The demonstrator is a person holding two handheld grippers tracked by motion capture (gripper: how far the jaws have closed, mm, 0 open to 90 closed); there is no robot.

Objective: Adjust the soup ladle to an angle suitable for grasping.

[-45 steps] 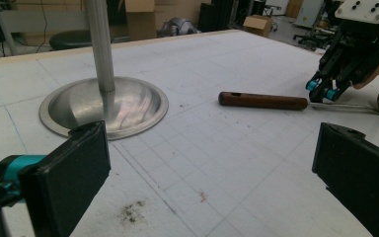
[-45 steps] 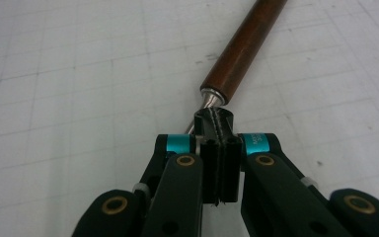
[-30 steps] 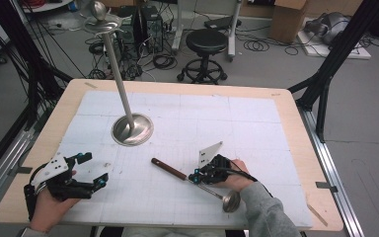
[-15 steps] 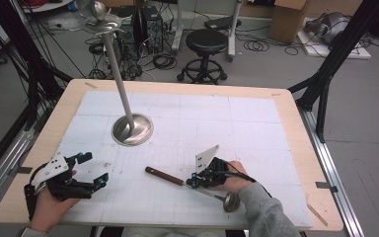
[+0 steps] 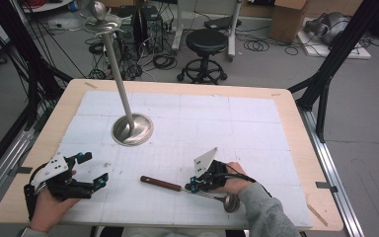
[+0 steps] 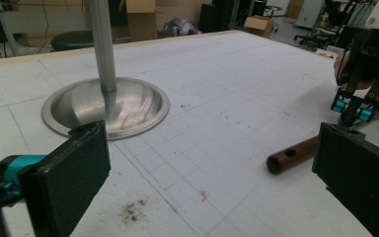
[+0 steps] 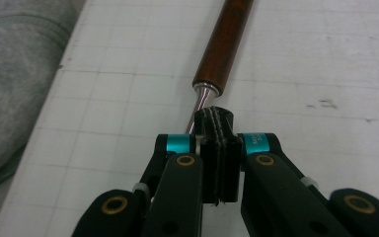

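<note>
On the light wooden table (image 5: 296, 148), covered by a white gridded mat (image 5: 237, 128), a long ladle with a brown wooden handle and a steel shaft (image 5: 160, 183) lies near the front edge, its handle pointing toward the left side and its small round steel bowl toward the front right corner.

The right gripper (image 5: 193, 187) lies low over the mat, almost level, reaching leftward along the ladle. The right hand (image 5: 232, 180) wraps its body from behind, with a grey sleeve (image 5: 266, 212) running off the front edge. In the right gripper view its black jaws stand pressed together, and the steel shaft runs under them just below the end of the wooden handle (image 7: 224, 39); whether the pads pinch the shaft or merely lie on it cannot be told.

The left gripper (image 5: 90, 170) rests near the front left corner, held by the left hand (image 5: 49, 207) with the forearm coming up from the front edge. Its jaws stand wide apart with nothing between them, pointing across the mat toward the ladle's handle end (image 6: 293, 155).

A polished steel stand with a round dished base and a tall thin pole (image 5: 132, 129) stands left of the table's centre, well apart from both grippers.
</note>
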